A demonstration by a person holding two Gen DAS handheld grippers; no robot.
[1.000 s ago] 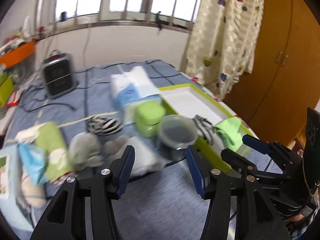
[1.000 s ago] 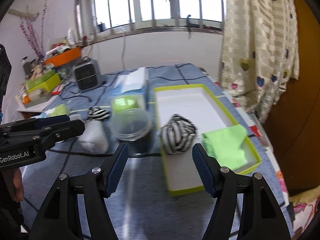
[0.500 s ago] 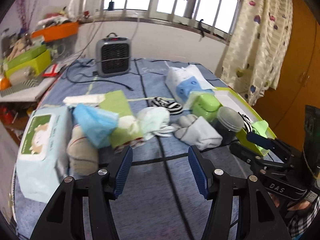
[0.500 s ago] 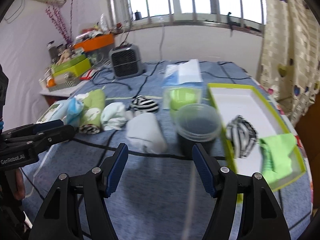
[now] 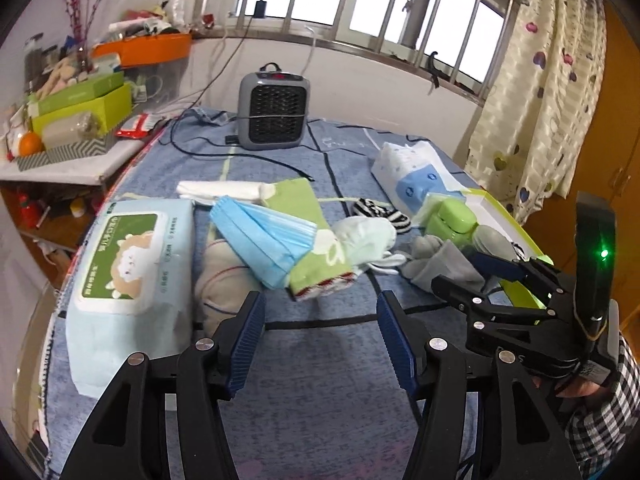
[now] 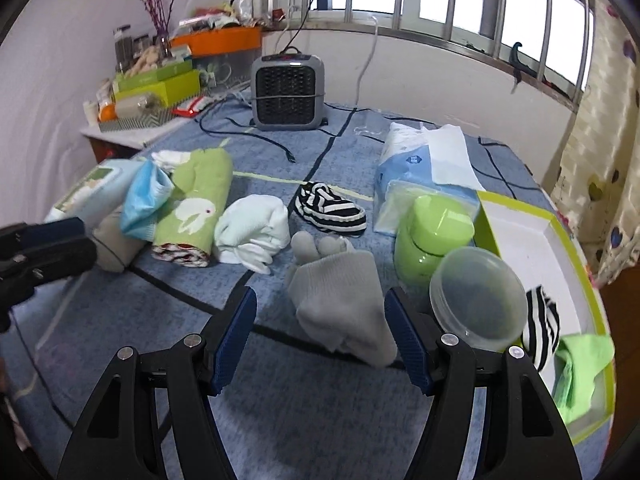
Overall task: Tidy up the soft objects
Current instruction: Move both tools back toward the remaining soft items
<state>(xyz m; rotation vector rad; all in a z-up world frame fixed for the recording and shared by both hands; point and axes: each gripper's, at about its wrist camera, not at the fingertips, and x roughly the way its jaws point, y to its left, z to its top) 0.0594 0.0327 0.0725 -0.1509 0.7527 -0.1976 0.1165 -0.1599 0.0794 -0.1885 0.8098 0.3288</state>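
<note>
On the blue bedspread a grey sock (image 6: 340, 300) lies just ahead of my right gripper (image 6: 322, 336), which is open and not touching it. Beyond it lie a pale rolled sock (image 6: 252, 232), a striped sock (image 6: 328, 208), a green rabbit towel (image 6: 196, 200) and blue face masks (image 6: 144, 196). The green-rimmed tray (image 6: 600, 320) at the right holds another striped sock (image 6: 542, 320) and a green cloth (image 6: 580, 364). My left gripper (image 5: 320, 340) hovers open and empty in front of the towel (image 5: 308, 232) and masks (image 5: 260, 236).
A clear tub (image 6: 478, 300), a green container (image 6: 432, 240) and a tissue pack (image 6: 424, 164) crowd the tray's left side. A wet-wipes pack (image 5: 128, 264) lies far left. A grey heater (image 6: 288, 92) with its cable stands at the back, beside a cluttered shelf (image 5: 72, 120).
Both grippers have swung left, away from the tray toward the pile of soft items. The tray has slid to the right edge of both views. Both stayed open and empty.
</note>
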